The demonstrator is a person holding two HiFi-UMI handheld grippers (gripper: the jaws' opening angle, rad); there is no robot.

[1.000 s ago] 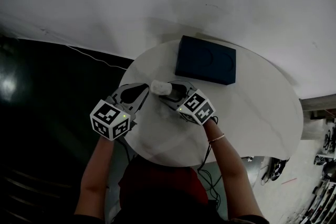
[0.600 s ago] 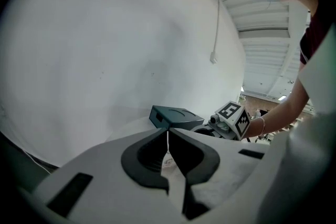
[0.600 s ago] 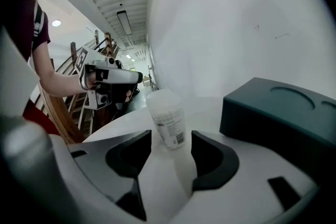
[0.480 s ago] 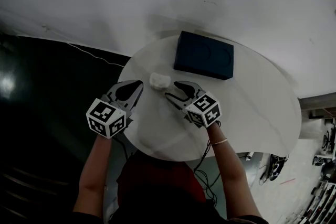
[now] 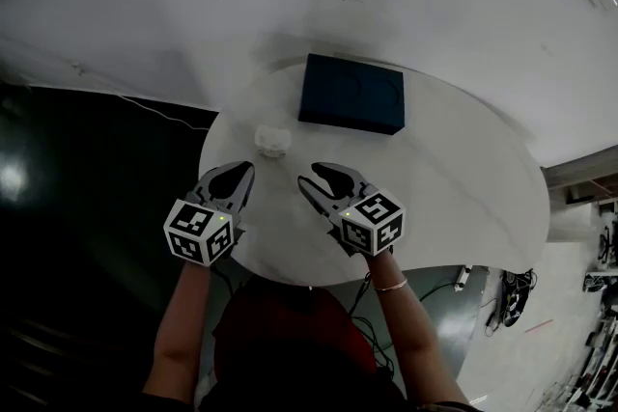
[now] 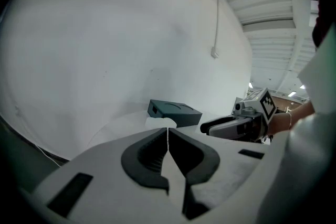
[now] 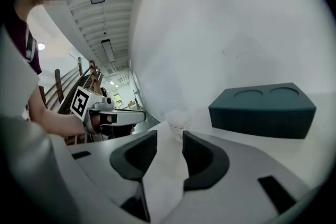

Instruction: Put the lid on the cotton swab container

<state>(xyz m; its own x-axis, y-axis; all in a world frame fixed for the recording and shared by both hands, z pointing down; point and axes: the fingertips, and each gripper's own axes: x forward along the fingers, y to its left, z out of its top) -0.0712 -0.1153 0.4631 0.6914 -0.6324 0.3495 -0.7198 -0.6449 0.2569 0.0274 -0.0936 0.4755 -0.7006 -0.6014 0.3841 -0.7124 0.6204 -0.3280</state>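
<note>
Just left of the dark blue box (image 5: pixel 350 94) on the white table (image 5: pixel 463 188) sits the cotton swab container (image 5: pixel 273 141), perhaps already lidded; it looks blurry. Farther from the box, the left gripper (image 5: pixel 241 172) has its jaws pressed together, while the right gripper (image 5: pixel 314 175) is spread, closing, empty.

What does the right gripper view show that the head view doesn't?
Only the right gripper view: the right gripper head-on, jaws apart and closing, nothing between them, and a lit hall behind. Only the head view: the whole round outline of the table, and the right gripper's marker cube. Both: the cotton swab container, the dark blue box and the left gripper.
</note>
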